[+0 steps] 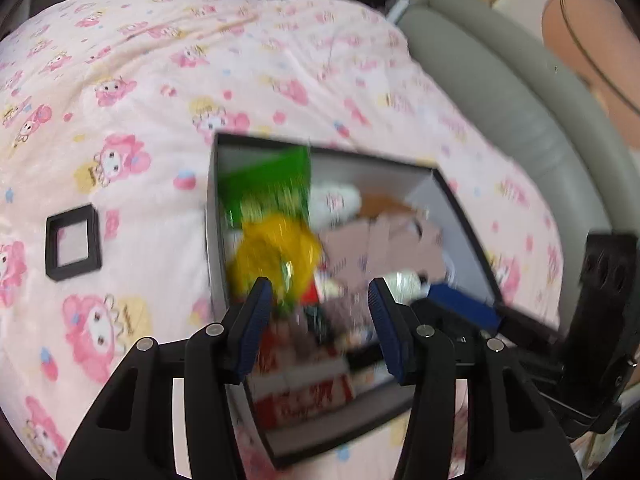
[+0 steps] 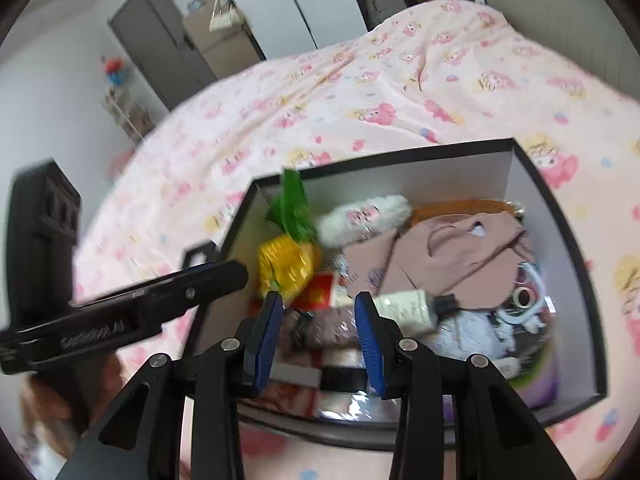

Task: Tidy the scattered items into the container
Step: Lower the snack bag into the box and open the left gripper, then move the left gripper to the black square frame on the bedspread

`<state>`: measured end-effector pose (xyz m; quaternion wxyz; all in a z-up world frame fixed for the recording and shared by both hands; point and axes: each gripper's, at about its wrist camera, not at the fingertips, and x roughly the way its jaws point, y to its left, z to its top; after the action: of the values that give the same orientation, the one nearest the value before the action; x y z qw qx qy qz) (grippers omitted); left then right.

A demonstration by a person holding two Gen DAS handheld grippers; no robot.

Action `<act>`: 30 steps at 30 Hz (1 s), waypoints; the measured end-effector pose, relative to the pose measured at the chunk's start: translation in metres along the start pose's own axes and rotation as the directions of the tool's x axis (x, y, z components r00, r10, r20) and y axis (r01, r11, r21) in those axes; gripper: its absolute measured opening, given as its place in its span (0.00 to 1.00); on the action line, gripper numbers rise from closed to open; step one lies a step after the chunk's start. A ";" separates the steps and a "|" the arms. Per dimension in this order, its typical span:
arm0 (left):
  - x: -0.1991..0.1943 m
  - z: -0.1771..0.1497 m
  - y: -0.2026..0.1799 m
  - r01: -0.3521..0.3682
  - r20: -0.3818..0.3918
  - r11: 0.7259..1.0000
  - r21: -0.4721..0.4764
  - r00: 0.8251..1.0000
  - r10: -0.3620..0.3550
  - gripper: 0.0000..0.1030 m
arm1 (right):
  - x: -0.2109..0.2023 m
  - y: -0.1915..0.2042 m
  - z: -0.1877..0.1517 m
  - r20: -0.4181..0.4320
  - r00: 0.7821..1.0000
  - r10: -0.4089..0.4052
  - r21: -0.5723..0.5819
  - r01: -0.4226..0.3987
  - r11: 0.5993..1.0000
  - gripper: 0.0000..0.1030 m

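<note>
Left gripper point(image 1: 320, 300): jaws apart, holding nothing, low centre of its frame above the box.
Right gripper point(image 2: 318, 312): jaws apart, empty, low centre.
Box point(image 2: 560, 216): black-rimmed, centre frame on the pink bedspread point(image 2: 360, 92), crowded with items.
Pineapple toy point(image 2: 286, 266): inside, left end.
Small black frame point(image 1: 73, 242): left of frame, outside the box.

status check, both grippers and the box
Left gripper open, empty, over box. Right gripper open, empty, same. Box full; small black frame still out on bedspread. Nothing blocking.

A black-rimmed, white-walled box point(image 2: 516, 168) holds a yellow-and-green pineapple toy point(image 2: 288, 260); the quilt point(image 1: 140, 100) is cartoon-printed pink.
</note>
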<state>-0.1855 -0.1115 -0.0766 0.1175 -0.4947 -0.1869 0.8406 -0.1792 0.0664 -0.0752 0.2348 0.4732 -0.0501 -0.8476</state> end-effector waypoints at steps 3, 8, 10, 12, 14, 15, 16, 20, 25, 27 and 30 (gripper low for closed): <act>0.005 -0.006 -0.008 -0.017 -0.036 0.999 0.041 0.999 0.018 0.44 | 0.003 0.005 -0.005 -0.021 0.997 -0.069 -0.025 0.068 0.997 0.33; 0.015 -0.006 -0.007 -0.022 -0.055 0.999 0.047 0.998 0.025 0.44 | -0.001 -0.003 -0.014 -0.038 0.995 -0.095 -0.008 0.095 0.995 0.33; 0.013 -0.007 -0.009 -0.031 -0.043 0.998 0.054 0.999 0.033 0.44 | -0.008 -0.004 -0.017 -0.031 0.993 -0.118 -0.016 0.118 0.993 0.33; 0.005 -0.007 -0.012 -0.040 -0.014 0.997 0.061 0.999 0.041 0.45 | -0.017 -0.003 -0.018 -0.012 0.988 -0.157 -0.034 0.156 0.987 0.34; -0.006 -0.007 -0.014 -0.038 0.014 0.997 0.067 0.999 0.037 0.46 | -0.023 0.002 -0.015 0.005 0.982 -0.189 -0.050 0.189 0.981 0.35; -0.011 -0.008 -0.015 -0.033 0.024 0.997 0.067 0.999 0.031 0.47 | -0.026 0.004 -0.014 0.010 0.981 -0.196 -0.056 0.196 0.979 0.35; -0.016 -0.009 -0.015 -0.029 0.031 0.997 0.065 0.999 0.027 0.47 | -0.031 0.008 -0.012 0.020 0.979 -0.202 -0.067 0.203 0.977 0.36; -0.034 -0.013 -0.012 -0.038 0.051 0.997 0.062 0.998 0.035 0.49 | -0.043 0.025 -0.008 0.054 0.974 -0.219 -0.106 0.224 0.969 0.42; -0.058 -0.016 0.003 -0.061 0.105 0.997 0.044 0.993 0.056 0.50 | -0.048 0.055 -0.003 0.080 0.976 -0.205 -0.162 0.215 0.963 0.42; -0.067 -0.013 0.015 -0.082 0.130 0.997 0.013 0.988 0.079 0.51 | -0.046 0.067 -0.002 0.083 0.978 -0.193 -0.183 0.206 0.961 0.42; -0.080 -0.007 0.038 -0.148 0.173 0.987 -0.068 0.972 0.158 0.51 | -0.036 0.088 0.003 0.076 0.983 -0.168 -0.218 0.181 0.959 0.43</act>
<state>-0.1418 -0.1748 -0.0331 0.0216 -0.4336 -0.1809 0.8825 -0.1346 0.0046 -0.0186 0.2094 0.4220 0.0808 -0.8784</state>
